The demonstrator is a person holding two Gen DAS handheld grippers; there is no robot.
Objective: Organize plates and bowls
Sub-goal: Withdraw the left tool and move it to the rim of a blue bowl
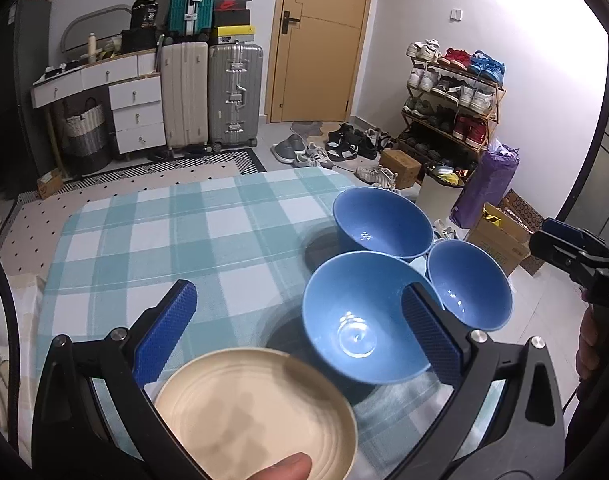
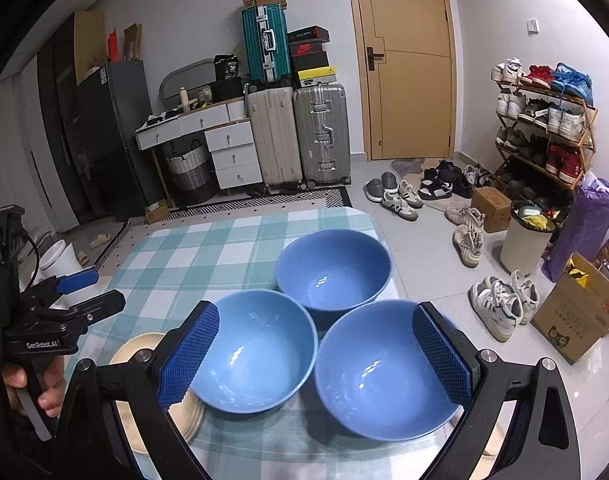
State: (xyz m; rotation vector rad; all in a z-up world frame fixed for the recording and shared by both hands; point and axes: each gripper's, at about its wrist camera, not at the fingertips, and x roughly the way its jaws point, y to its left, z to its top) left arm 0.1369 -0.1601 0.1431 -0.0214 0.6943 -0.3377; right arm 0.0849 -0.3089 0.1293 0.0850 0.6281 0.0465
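Observation:
Three blue bowls stand close together on the right part of a table with a teal checked cloth (image 1: 164,232): a far bowl (image 1: 384,220) (image 2: 332,268), a near left bowl (image 1: 360,316) (image 2: 256,348) and a near right bowl (image 1: 470,284) (image 2: 384,368). A cream plate (image 1: 256,412) (image 2: 136,350) lies left of them, its edge under the near left bowl. My left gripper (image 1: 300,332) (image 2: 92,292) is open above the plate and holds nothing. My right gripper (image 2: 316,354) (image 1: 544,236) is open over the two near bowls, also empty.
The table's right edge drops to a tiled floor with loose shoes (image 2: 500,308), a cardboard box (image 2: 576,316), a white bin (image 2: 524,244) and a shoe rack (image 2: 544,128). Suitcases (image 2: 300,132) and drawers (image 2: 232,152) line the back wall. A thumb (image 1: 284,468) shows at the bottom edge.

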